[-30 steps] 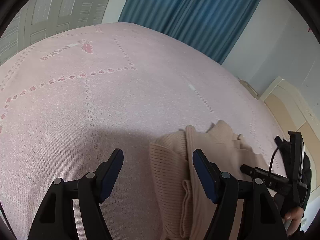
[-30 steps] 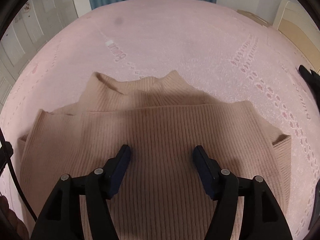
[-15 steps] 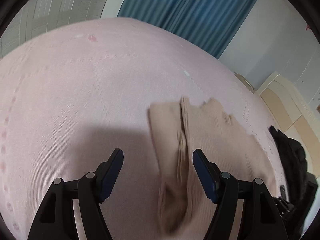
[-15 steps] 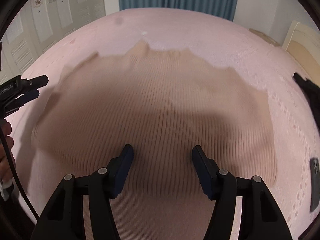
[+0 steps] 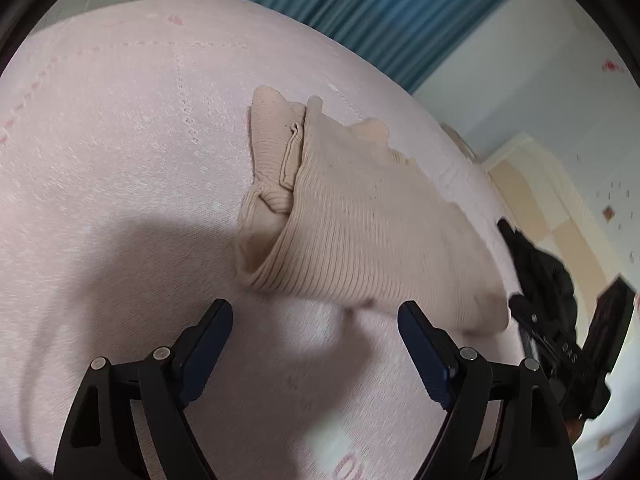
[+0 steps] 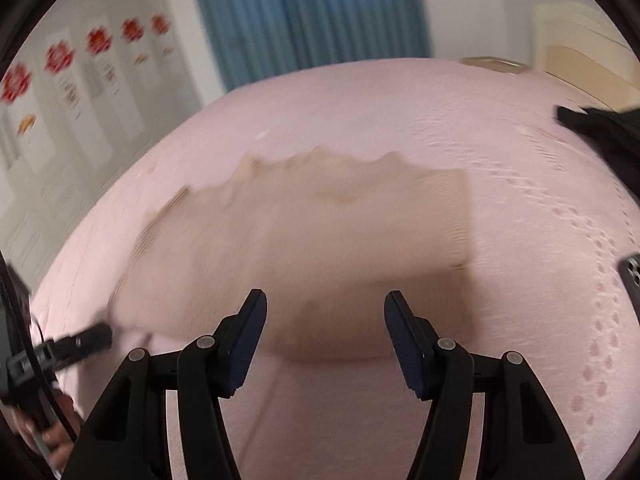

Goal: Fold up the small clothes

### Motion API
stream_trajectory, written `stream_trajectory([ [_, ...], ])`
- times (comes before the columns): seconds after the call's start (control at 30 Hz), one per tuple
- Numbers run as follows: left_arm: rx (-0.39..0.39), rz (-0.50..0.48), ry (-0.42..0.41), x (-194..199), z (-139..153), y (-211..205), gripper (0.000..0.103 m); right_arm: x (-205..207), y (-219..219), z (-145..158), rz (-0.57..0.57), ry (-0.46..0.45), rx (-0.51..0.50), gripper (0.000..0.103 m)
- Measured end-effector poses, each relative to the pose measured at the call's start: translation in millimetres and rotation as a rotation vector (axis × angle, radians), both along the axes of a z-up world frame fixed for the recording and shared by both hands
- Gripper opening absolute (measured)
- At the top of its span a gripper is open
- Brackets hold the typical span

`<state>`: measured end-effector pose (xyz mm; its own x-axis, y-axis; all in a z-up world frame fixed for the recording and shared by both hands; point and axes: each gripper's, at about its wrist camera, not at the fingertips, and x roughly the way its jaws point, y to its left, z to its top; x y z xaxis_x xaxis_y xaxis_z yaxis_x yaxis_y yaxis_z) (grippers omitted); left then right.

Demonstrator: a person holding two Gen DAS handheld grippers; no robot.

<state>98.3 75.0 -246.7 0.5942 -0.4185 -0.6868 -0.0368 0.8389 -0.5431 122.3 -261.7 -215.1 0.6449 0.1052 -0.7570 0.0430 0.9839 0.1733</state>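
A beige ribbed knit top [image 5: 360, 216] lies folded on the pink bedspread [image 5: 120, 160], its sleeve tucked along the left side. It also shows in the right wrist view [image 6: 312, 232], blurred by motion. My left gripper [image 5: 316, 344] is open and empty, held back from the top's near edge. My right gripper [image 6: 326, 336] is open and empty, just short of the top's near edge. The right gripper also shows at the right edge of the left wrist view [image 5: 560, 344]; the left gripper's tip shows at the left of the right wrist view [image 6: 80, 344].
A black garment [image 5: 544, 264] lies on the bed to the right of the top, also in the right wrist view [image 6: 604, 136]. A dark phone [image 6: 632, 276] lies at the right edge. Blue curtains [image 5: 380, 12] and a cream headboard [image 5: 552, 200] stand beyond the bed.
Both grippers have pulled back from the top, which now lies farther away and folded. Both stay open. The right wrist view has swung and blurred.
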Motion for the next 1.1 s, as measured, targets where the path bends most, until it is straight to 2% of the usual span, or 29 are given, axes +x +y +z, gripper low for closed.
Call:
stream_trajectory([
  [0.13,-0.069,0.036,0.022,29.2,-4.4,3.5,0.082,0.3,-39.1,2.6,-0.135,-0.025,0.074,0.061],
  [0.23,-0.111,0.085,0.046,44.7,-10.0,6.9,0.072,0.8,-62.0,0.3,-0.211,-0.016,0.127,0.061],
  [0.33,-0.143,0.135,0.085,64.4,-13.1,9.8,0.054,-0.2,-80.1,3.1,-0.263,-0.028,0.155,0.061],
  [0.4,-0.16,0.136,0.114,73.6,-14.9,8.5,0.037,-2.5,-88.9,4.3,-0.28,-0.038,0.166,0.061],
  [0.43,-0.162,0.139,0.129,77.7,-15.2,7.9,0.034,-3.7,-93.5,5.4,-0.29,-0.042,0.169,0.061],
  [0.47,-0.157,0.146,0.138,81.1,-12.9,7.5,0.026,-5.3,-97.1,6.4,-0.297,-0.046,0.171,0.061],
  [0.53,-0.129,0.153,0.118,82.3,-0.1,4.2,0.02,-7.2,-103.7,6.5,-0.313,-0.047,0.167,0.061],
  [0.6,-0.053,0.137,0.091,84.6,19.7,-8.3,0.019,-10.3,-109.8,6.1,-0.333,-0.044,0.165,0.061],
  [0.63,0.015,0.123,0.074,86.2,34.5,-21.5,0.018,-11.0,-111.4,5.4,-0.341,-0.043,0.167,0.061],
  [0.7,0.098,0.106,0.051,91.8,54.8,-44.1,0.018,-10.7,-115.4,6.7,-0.354,-0.046,0.172,0.061],
  [0.87,0.254,0.043,-0.029,100.2,105.4,-115.6,0.017,-16.0,-127.2,10.6,-0.42,-0.062,0.106,0.061],
  [1.0,0.322,-0.037,-0.057,105.9,125.9,-181.9,0.016,-25.6,-150.7,12.4,-0.546,-0.072,0.05,0.059],
  [1.1,0.317,-0.095,-0.047,104.2,119.6,-228.1,0.016,-35.9,-174.5,11.6,-0.642,-0.08,0.065,0.059],
])
